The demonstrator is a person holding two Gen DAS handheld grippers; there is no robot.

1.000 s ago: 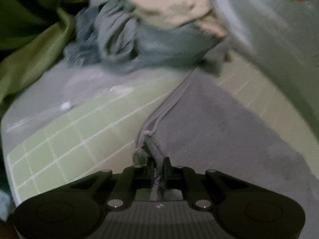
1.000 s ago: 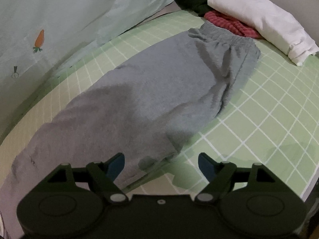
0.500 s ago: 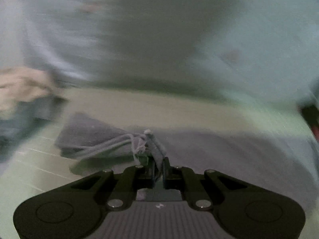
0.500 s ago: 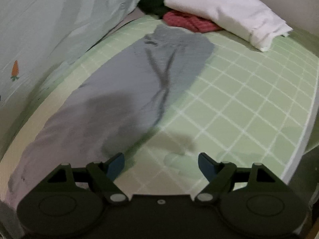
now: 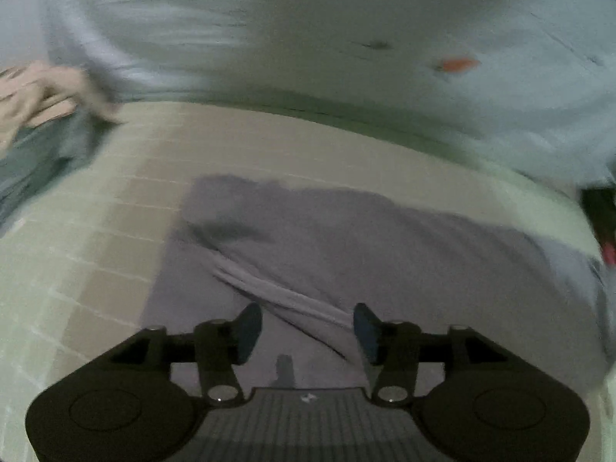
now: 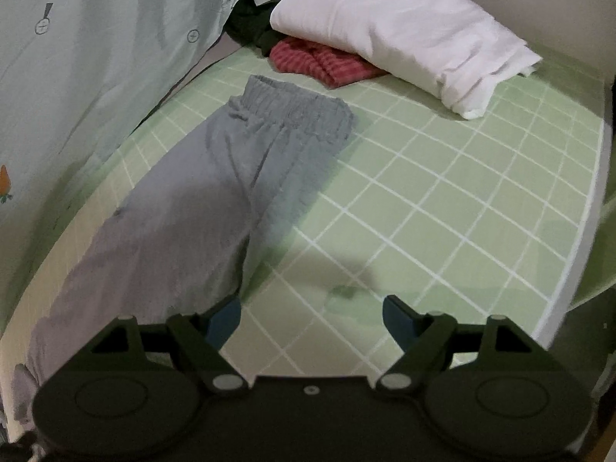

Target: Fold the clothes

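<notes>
Grey sweatpants (image 6: pixel 215 208) lie stretched out on the green checked bed sheet (image 6: pixel 462 200), elastic waistband at the far end near the pillow. In the left wrist view the leg end of the pants (image 5: pixel 346 254) lies flat under my left gripper (image 5: pixel 306 327), which is open and empty just above the cloth. My right gripper (image 6: pixel 312 315) is open and empty, above the sheet beside the pants' right edge.
A white pillow (image 6: pixel 400 27) lies at the far end with a red striped garment (image 6: pixel 323 61) and dark clothes (image 6: pixel 250 27) beside it. A pale carrot-print sheet (image 6: pixel 77 77) hangs along the left. A pile of blue-grey and beige clothes (image 5: pixel 34 131) sits far left in the left wrist view.
My left gripper was shut on the pants' leg end with its drawstring and swung it round; it has now opened and let the cloth go. The right gripper has pulled back, still open.
</notes>
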